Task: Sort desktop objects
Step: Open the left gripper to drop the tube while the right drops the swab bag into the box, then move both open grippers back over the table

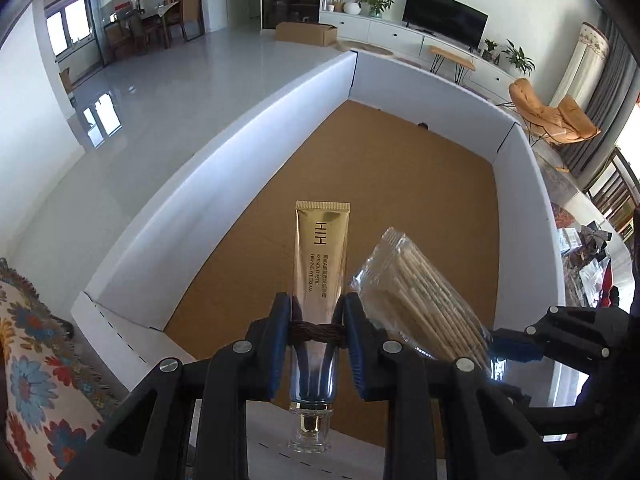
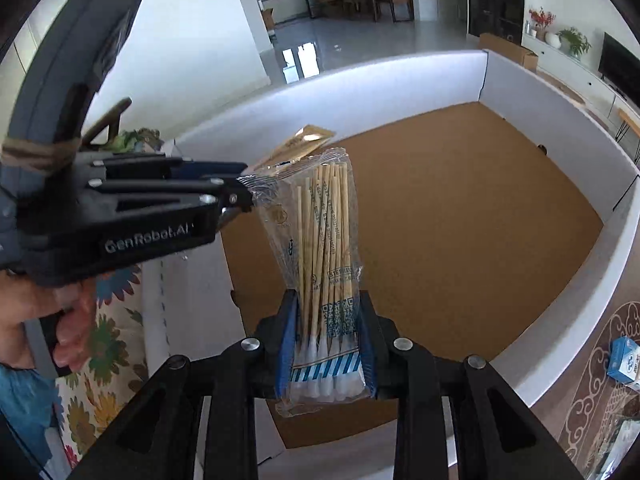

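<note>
My left gripper is shut on a gold cream tube, which stands upright between the blue pads with its clear cap toward the camera. My right gripper is shut on a clear bag of wooden cotton swabs, cotton tips down at the pads. Both hang side by side over a large white-walled cardboard box with a bare brown floor. The swab bag shows at the right of the left wrist view. In the right wrist view the left gripper comes in from the left, the tube's gold end behind the bag.
A floral cloth lies left of the box. A patterned mat with a blue-white carton lies to the right. A person's hand holds the left gripper's handle. Beyond the box are a glossy floor, a TV cabinet and chairs.
</note>
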Tool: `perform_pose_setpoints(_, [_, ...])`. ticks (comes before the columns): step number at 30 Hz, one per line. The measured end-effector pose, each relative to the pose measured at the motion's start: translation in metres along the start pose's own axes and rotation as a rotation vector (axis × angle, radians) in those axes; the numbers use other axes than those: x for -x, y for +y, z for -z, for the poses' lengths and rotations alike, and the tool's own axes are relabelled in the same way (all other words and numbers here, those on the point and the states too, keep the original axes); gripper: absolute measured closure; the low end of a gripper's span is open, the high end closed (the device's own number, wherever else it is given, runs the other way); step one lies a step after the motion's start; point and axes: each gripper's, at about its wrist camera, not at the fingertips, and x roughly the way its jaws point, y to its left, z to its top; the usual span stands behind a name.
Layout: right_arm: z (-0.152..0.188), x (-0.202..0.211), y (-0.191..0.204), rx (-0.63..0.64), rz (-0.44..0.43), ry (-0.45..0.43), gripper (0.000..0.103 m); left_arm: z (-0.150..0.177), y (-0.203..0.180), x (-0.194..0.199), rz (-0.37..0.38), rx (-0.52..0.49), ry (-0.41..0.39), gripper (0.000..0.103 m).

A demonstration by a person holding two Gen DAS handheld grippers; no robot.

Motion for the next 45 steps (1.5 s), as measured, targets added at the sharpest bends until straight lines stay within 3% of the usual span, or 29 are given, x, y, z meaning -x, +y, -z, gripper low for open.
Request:
perform_pose_setpoints(4, [0.019, -0.01, 0.02, 0.162, 0.109, 0.029, 0.074, 0.008, -0.002, -0.009, 0.016, 0.006, 0.024, 0.076])
perform_pose_setpoints(6, [0.025, -0.011, 0.027, 0.217, 0.134, 0.049, 0.074, 0.013, -0.012, -0.007, -0.014, -0.029, 0.027, 0.076])
perform_pose_setpoints(12, [0.061, 0.006, 0.025, 0.26, 0.128, 0.051, 0.074, 0.032, -0.023, -0.003, 0.024, -0.046, 0.063, 0.076])
perform_pose_setpoints(16, [0.076, 0.017, 0.017, 0.244, 0.134, 0.021, 0.074, 0.027, -0.017, -0.009, 0.019, -0.009, 0.066, 0.075])
perform_pose_setpoints(17, [0.076, 0.021, 0.015, 0.228, 0.122, -0.002, 0.071, 0.024, -0.013, -0.009, 0.016, 0.012, 0.064, 0.074])
perform_pose_setpoints(18, [0.076, 0.024, 0.013, 0.208, 0.1, -0.032, 0.061, 0.02, -0.01, -0.01, 0.017, 0.026, 0.062, 0.074])
perform_pose_setpoints(20, [0.077, 0.026, 0.012, 0.188, 0.1, -0.071, 0.057, 0.016, -0.007, -0.008, 0.011, 0.04, 0.064, 0.072])
perform_pose_setpoints(21, [0.076, 0.026, 0.012, 0.184, 0.091, -0.077, 0.055, 0.013, -0.008, -0.008, -0.002, 0.033, 0.066, 0.063])
perform_pose_setpoints(22, [0.077, 0.028, 0.011, 0.177, 0.074, -0.084, 0.055, 0.013, -0.01, -0.005, -0.029, 0.017, 0.064, 0.046])
perform_pose_setpoints(24, [0.078, 0.031, 0.012, 0.164, 0.051, -0.096, 0.05, 0.015, -0.011, 0.003, -0.078, -0.007, 0.031, 0.028])
perform_pose_setpoints(25, [0.079, 0.036, 0.011, 0.148, 0.04, -0.109, 0.043, 0.015, -0.01, 0.007, -0.088, -0.011, 0.013, 0.028])
perform_pose_setpoints(26, [0.077, 0.04, 0.01, 0.132, 0.027, -0.131, 0.023, 0.015, -0.01, 0.012, -0.087, -0.008, 0.002, 0.028])
perform_pose_setpoints(27, [0.075, 0.047, 0.009, 0.112, 0.014, -0.163, 0.01, 0.015, -0.011, 0.017, -0.075, -0.005, -0.008, 0.028])
perform_pose_setpoints(30, [0.079, 0.081, 0.006, 0.071, 0.007, -0.307, 0.01, 0.015, -0.024, 0.038, -0.05, -0.018, -0.069, 0.028])
perform_pose_setpoints(33, [0.099, 0.12, -0.006, 0.018, 0.069, -0.444, 0.004, 0.019, -0.054, 0.066, -0.021, -0.059, -0.154, 0.028])
perform_pose_setpoints(35, [0.127, 0.141, -0.025, -0.047, 0.154, -0.499, 0.0, 0.027, -0.081, 0.088, 0.034, -0.084, -0.204, 0.028])
perform_pose_setpoints(38, [0.184, 0.161, -0.064, -0.175, 0.312, -0.503, 0.0, 0.039, -0.133, 0.111, 0.175, -0.154, -0.25, 0.027])
perform_pose_setpoints(41, [0.252, 0.173, -0.11, -0.316, 0.453, -0.436, 0.0, 0.06, -0.197, 0.12, 0.29, -0.266, -0.239, 0.025])
perform_pose_setpoints(43, [0.302, 0.187, -0.138, -0.422, 0.523, -0.391, 0.0, 0.078, -0.239, 0.117, 0.355, -0.337, -0.203, 0.011])
perform_pose_setpoints(45, [0.351, 0.207, -0.161, -0.522, 0.582, -0.369, 0.0, 0.099, -0.279, 0.103, 0.4, -0.394, -0.172, 0.009])
